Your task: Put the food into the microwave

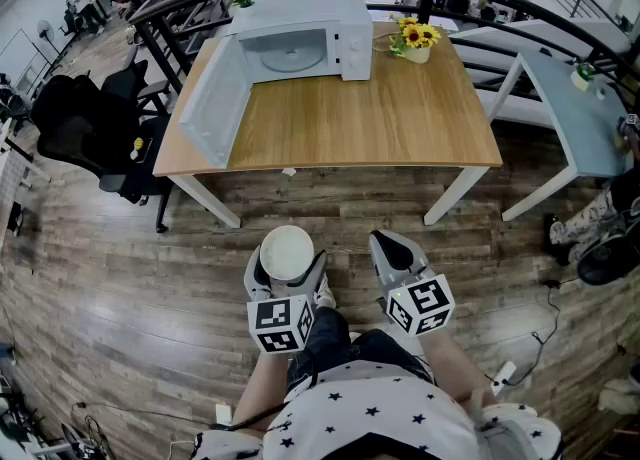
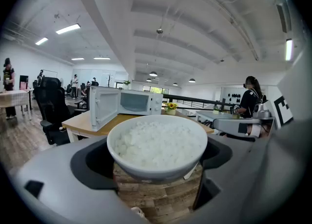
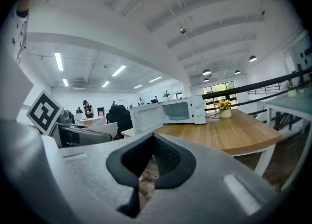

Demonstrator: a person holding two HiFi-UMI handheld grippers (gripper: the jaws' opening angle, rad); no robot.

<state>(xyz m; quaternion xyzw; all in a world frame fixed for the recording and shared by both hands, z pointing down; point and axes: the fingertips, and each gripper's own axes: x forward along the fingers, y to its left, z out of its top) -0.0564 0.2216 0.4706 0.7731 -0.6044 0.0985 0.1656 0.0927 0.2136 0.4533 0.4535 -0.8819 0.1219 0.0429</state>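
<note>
My left gripper (image 1: 286, 260) is clenched wide around a bowl (image 2: 157, 145) of white rice, carried level above the wood floor (image 1: 130, 288), short of the table (image 1: 380, 118). My right gripper (image 1: 392, 248) rides beside it, jaws drawn together on nothing. The microwave (image 1: 300, 36) sits at the table's far edge, its door (image 1: 215, 98) swung open to the left.

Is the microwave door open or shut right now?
Open. The door stands swung wide out from the microwave, and the head view shows the cavity behind it.
</note>
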